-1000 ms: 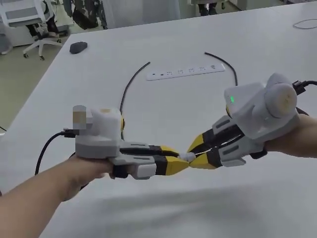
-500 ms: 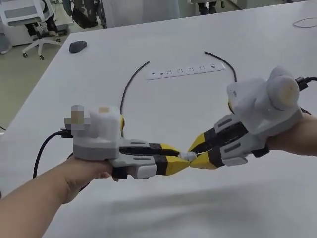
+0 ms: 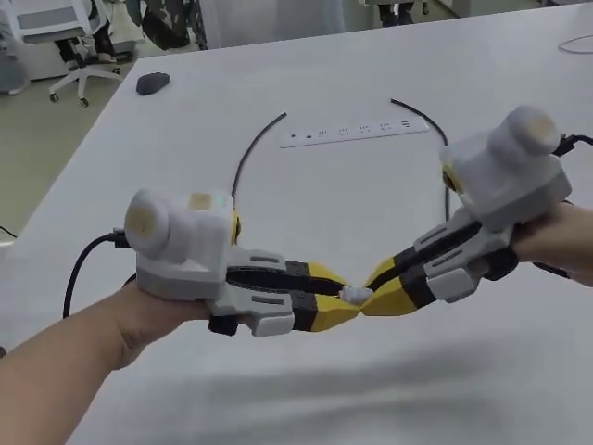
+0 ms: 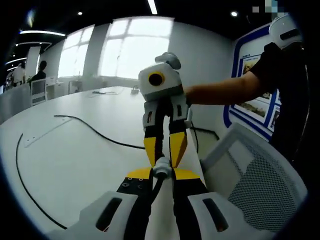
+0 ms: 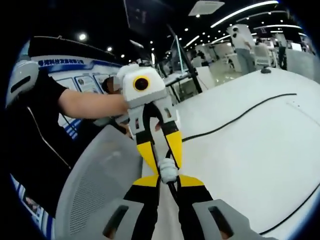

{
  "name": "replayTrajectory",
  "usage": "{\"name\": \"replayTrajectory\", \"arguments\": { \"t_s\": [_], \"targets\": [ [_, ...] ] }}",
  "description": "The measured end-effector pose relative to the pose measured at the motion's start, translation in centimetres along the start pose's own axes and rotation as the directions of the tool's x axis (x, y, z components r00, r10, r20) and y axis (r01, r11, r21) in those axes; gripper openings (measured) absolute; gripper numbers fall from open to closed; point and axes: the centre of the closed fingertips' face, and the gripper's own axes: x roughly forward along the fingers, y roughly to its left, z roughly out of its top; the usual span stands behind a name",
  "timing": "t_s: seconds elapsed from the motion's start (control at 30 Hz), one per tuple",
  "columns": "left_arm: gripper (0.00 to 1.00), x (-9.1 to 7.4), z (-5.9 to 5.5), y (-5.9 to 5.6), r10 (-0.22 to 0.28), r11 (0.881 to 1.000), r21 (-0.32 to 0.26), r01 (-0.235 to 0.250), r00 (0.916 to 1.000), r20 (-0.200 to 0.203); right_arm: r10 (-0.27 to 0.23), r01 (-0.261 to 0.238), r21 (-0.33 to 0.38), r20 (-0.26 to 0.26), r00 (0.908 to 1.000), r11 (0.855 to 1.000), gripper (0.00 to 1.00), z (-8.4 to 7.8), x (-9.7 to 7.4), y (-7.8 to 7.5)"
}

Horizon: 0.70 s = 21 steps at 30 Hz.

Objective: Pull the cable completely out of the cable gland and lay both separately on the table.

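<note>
White table [image 3: 371, 204], with two grippers set tip to tip above its near side.

The left gripper [image 3: 345, 304] and the right gripper [image 3: 371, 298] are held by hand and pointed at each other, with a small white cable gland [image 3: 352, 295] caught between their yellow tips, clear of the tabletop. In the left gripper view the gland [image 4: 161, 167] is seen pinched at the ends of that gripper's clenched jaws. In the right gripper view a short black cable [image 5: 173, 189] is seen running from the gland [image 5: 168, 170] back between that gripper's jaws, which look clamped on it just beside the gland. Farther back on the table a white power strip [image 3: 357, 133], a long black lead [image 3: 243, 159] and a dark mouse [image 3: 153, 82] are laid well apart from the grippers.
</note>
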Motion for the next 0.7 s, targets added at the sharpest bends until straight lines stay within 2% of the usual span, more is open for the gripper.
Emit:
{"name": "replayTrajectory", "arguments": {
  "t_s": [0.13, 0.17, 0.27, 0.33, 0.4, 0.5, 0.63, 0.7],
  "targets": [
    [0.14, -0.09, 0.26, 0.09, -0.007, 1.000, 0.012, 0.006, 1.0000, 0.006, 0.018, -0.018, 0.013, 0.010, 0.9998, 1.000, 0.08, 0.20, -0.13, 0.20],
    [0.14, -0.15, 0.36, 0.18, -0.007, 1.000, 0.009, 0.007, 0.9999, 0.008, 0.019, -0.019, -0.030, 0.015, 0.9997, 0.999, 0.08, 0.37, -0.16, 0.31],
    [0.14, -0.23, 0.49, 0.31, -0.006, 1.000, -0.013, 0.006, 0.9999, 0.013, 0.009, -0.007, -0.071, 0.019, 0.9998, 0.997, 0.07, 0.49, -0.20, 0.46],
    [0.14, -0.19, 0.48, 0.28, -0.007, 1.000, -0.017, 0.007, 1.0000, 0.002, -0.009, 0.010, -0.161, 0.005, 0.9999, 0.987, 0.07, 0.41, -0.13, 0.36],
    [0.14, -0.07, 0.16, 0.23, -0.015, 0.999, -0.030, 0.015, 0.9998, -0.011, -0.026, 0.023, -0.182, -0.014, 0.9995, 0.983, 0.07, 0.14, 0.05, 0.44],
    [0.14, 0.01, 0.04, 0.30, -0.015, 0.999, -0.043, 0.014, 0.9998, -0.012, -0.052, 0.047, -0.213, -0.018, 0.9985, 0.976, 0.07, 0.14, 0.03, 0.30],
    [0.14, 0.00, 0.36, 0.77, -0.003, 0.995, -0.100, 0.004, 1.0000, 0.009, -0.112, 0.107, -0.292, -0.001, 0.9937, 0.951, 0.06, 0.54, -0.35, -0.23],
    [0.14, 0.03, 0.51, 1.03, 0.002, 0.990, -0.144, 0.001, 0.9998, 0.020, -0.161, 0.147, -0.375, -0.005, 0.9869, 0.915, 0.06, 0.72, -0.50, -0.45]
  ]
}}
